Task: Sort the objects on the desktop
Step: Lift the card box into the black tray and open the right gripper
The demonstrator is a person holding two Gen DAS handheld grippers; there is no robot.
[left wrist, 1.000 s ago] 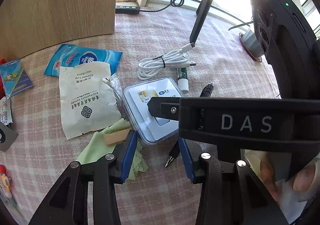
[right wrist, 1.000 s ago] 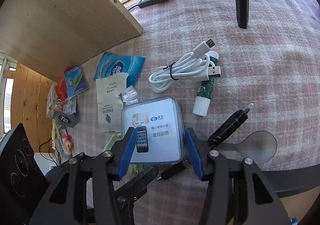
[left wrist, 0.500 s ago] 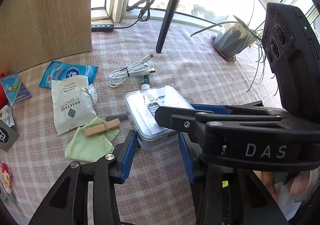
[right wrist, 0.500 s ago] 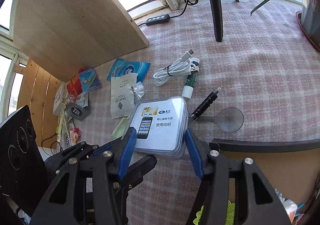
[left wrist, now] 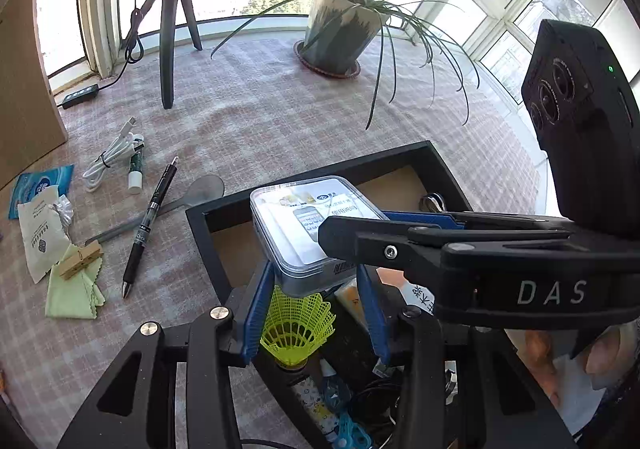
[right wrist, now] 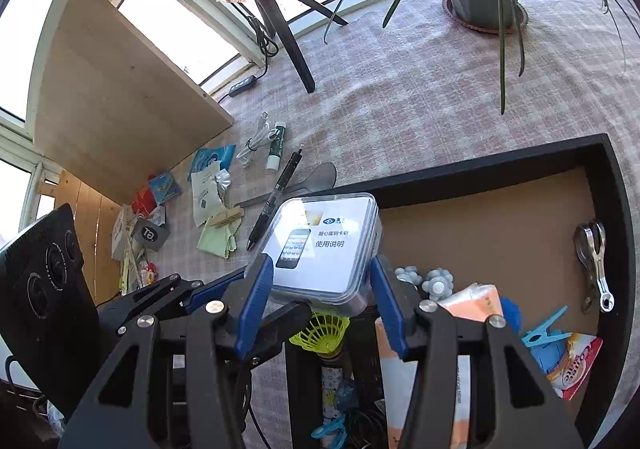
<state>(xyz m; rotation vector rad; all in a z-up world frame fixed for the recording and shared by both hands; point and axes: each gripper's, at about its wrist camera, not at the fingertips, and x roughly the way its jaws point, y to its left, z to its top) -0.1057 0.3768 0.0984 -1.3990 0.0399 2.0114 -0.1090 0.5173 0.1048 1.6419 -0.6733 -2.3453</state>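
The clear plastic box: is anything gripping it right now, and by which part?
Both grippers hold the clear plastic box: the right gripper clamps two opposite sides, the left gripper pinches a corner, above the black tray.

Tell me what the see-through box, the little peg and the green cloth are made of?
The see-through box looks like clear glossy plastic: the printed card shows through its lid, which catches glare. The little peg seems bare wood, pale tan and matte. The green cloth looks like soft thin fabric, probably microfibre, going by its folds and zigzag edges.
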